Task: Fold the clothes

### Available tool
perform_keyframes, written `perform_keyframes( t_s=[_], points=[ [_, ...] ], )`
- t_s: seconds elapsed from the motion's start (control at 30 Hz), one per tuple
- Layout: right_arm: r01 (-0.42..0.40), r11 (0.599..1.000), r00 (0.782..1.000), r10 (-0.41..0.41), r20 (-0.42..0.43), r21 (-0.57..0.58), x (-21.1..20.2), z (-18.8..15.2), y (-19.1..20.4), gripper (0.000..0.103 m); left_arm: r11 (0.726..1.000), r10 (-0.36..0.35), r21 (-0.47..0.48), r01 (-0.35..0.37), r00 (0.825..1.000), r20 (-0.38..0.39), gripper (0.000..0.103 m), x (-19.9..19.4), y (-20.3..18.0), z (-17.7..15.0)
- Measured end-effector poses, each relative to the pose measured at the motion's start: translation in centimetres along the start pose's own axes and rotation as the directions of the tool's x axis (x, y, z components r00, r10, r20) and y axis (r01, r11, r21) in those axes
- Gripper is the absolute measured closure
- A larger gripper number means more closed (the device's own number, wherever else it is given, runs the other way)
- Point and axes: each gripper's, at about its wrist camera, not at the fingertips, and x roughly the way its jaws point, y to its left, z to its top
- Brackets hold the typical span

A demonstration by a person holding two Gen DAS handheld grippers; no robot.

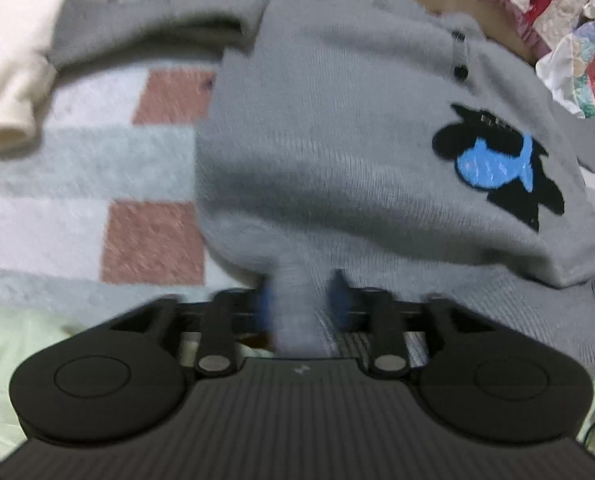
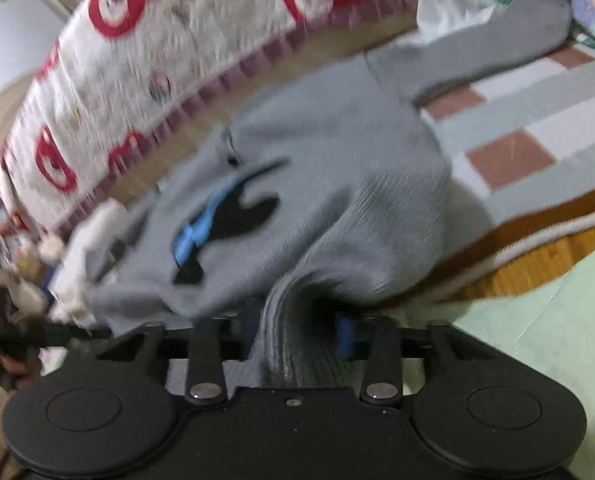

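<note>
Grey knit is bunched between the blue-padded fingers of the left gripper [image 1: 303, 300], which stand partly apart and pinch a fold of the grey sweater [image 1: 337, 152] at its lower edge; the left wrist view looks steeply down over the garment. The right gripper [image 2: 297, 326] likewise has its fingers partly apart and closed on a ribbed fold of the same sweater, seen from a shallower angle. Both views are blurred by motion. From the fingers the sweater spreads upward across the middle of each frame, one sleeve reaching to the upper left in the left wrist view. A black and blue patch [image 1: 497, 164] sits on its chest at the right of that frame, and small dark buttons [image 1: 460, 73] mark the neck opening; no writing can be read. Under the sweater lies a checked blanket [image 1: 97, 168] of pale green, white and pink squares. A cream garment [image 1: 13, 52] lies at the upper left. A white quilt with red bear figures [image 2: 137, 52] fills the upper left of the right wrist view.
</note>
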Motion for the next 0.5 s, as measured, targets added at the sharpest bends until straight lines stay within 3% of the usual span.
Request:
perform_keyframes(
  t_s=[0.03, 0.07, 0.13, 0.2, 0.3, 0.4, 0.5],
  points=[
    [0.009, 1.000, 1.000, -0.009, 0.001, -0.005, 0.2, 0.0, 0.2, 0.082, 1.000, 0.009, 0.030, -0.009, 1.000, 0.004, 0.069, -0.3, -0.4, 0.0],
    [0.015, 1.000, 1.000, -0.015, 0.004, -0.007, 0.2, 0.1, 0.3, 0.092, 0.998, 0.020, 0.066, -0.020, 1.000, 0.009, 0.092, -0.8, -0.8, 0.0],
    [-0.051, 0.999, 0.996, 0.050, 0.072, 0.003, -1.8, 1.2, 0.6, 0.093, 0.995, 0.000, 0.097, -0.003, 1.000, 0.031, 0.093, -2.5, -1.1, 0.1],
    [-0.092, 0.996, 0.986, 0.094, 0.134, -0.019, -5.0, 2.6, 1.4, 0.093, 0.995, -0.092, 0.052, 0.089, 0.993, 0.070, 0.093, -6.1, -0.6, 0.7],
    [-0.108, 0.989, 0.973, 0.126, 0.192, -0.101, -10.6, 4.2, 3.4, 0.093, 0.972, -0.226, -0.039, 0.232, 0.968, 0.107, 0.093, -12.1, 1.1, 1.0],
    [-0.045, 0.978, 0.983, 0.080, 0.165, -0.202, -13.3, 3.9, 5.5, 0.093, 0.971, -0.236, -0.018, 0.239, 0.965, 0.112, 0.093, -15.5, 1.6, -0.1],
    [0.036, 0.974, 0.997, -0.020, 0.074, -0.225, -12.9, 1.8, 5.7, 0.093, 0.983, -0.184, -0.016, 0.184, 0.983, 0.018, 0.094, -14.7, 2.3, -2.2]
  ],
)
